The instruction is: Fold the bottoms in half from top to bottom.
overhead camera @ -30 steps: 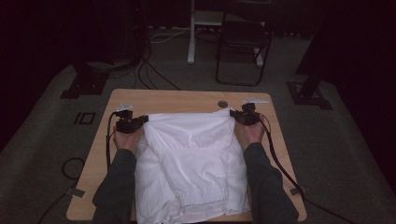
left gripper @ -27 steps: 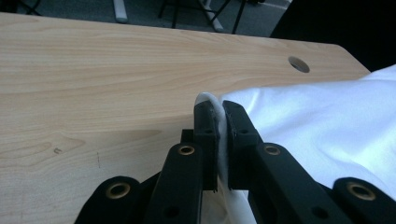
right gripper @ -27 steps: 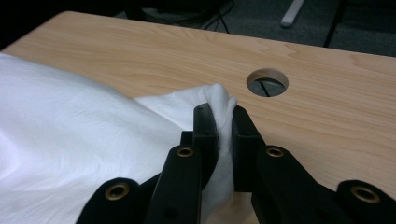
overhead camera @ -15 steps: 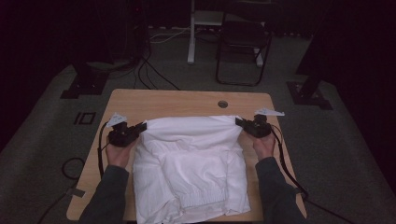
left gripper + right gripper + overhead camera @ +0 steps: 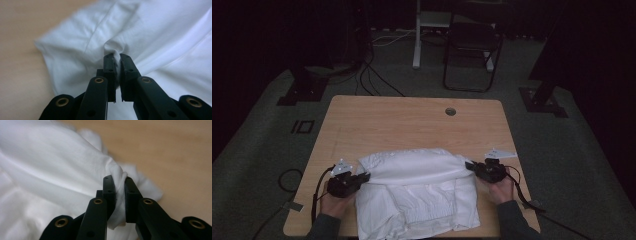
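The white garment (image 5: 417, 192) lies crumpled and partly folded on the near half of the wooden table (image 5: 412, 122), its upper fold stretched sideways, its lower edge at the table's near rim.

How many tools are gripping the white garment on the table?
2. The left tool is clamped on the white garment at its left edge, and the right tool is clamped on its right edge. Both sit near the front of the table.
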Action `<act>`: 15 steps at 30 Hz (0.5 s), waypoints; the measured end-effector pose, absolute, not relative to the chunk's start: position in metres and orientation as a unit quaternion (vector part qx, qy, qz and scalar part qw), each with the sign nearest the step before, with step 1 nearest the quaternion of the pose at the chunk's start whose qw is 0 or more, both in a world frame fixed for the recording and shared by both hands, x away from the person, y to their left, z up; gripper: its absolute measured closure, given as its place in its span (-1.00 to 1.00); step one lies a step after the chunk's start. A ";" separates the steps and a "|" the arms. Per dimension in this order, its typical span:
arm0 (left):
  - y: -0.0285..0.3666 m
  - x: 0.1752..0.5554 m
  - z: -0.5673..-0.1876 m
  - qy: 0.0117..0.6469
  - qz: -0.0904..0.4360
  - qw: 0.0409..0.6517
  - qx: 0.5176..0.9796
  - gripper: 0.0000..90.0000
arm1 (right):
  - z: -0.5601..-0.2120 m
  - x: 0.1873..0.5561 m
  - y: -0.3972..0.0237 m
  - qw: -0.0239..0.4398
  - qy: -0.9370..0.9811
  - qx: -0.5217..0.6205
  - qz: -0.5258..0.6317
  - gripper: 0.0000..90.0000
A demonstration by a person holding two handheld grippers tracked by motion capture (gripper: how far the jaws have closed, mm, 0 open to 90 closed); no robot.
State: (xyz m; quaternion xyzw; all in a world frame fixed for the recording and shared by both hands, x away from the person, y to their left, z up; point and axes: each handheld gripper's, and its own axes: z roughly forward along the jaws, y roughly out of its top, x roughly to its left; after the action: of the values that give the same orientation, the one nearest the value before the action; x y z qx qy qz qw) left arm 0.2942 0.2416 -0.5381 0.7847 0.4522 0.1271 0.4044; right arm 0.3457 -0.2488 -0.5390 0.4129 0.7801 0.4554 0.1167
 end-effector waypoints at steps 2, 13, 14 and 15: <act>0.235 0.299 -0.550 0.459 0.117 0.386 0.792 0.88 | -0.552 0.343 -0.246 0.106 0.786 0.419 0.442 0.83; 0.218 0.331 -0.550 0.454 0.186 0.340 0.802 0.88 | -0.562 0.354 -0.230 0.127 0.797 0.425 0.410 0.81; 0.217 0.343 -0.549 0.462 0.193 0.339 0.797 0.88 | -0.562 0.357 -0.230 0.126 0.795 0.427 0.411 0.81; 0.217 0.349 -0.549 0.464 0.197 0.336 0.796 0.88 | -0.562 0.364 -0.228 0.127 0.793 0.434 0.409 0.80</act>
State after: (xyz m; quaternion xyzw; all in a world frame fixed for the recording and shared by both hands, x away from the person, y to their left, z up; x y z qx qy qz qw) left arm 0.3493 0.2169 -0.5490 0.7958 0.4641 0.1967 0.3355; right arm 0.3638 -0.2276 -0.5617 0.4341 0.7927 0.4088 0.1270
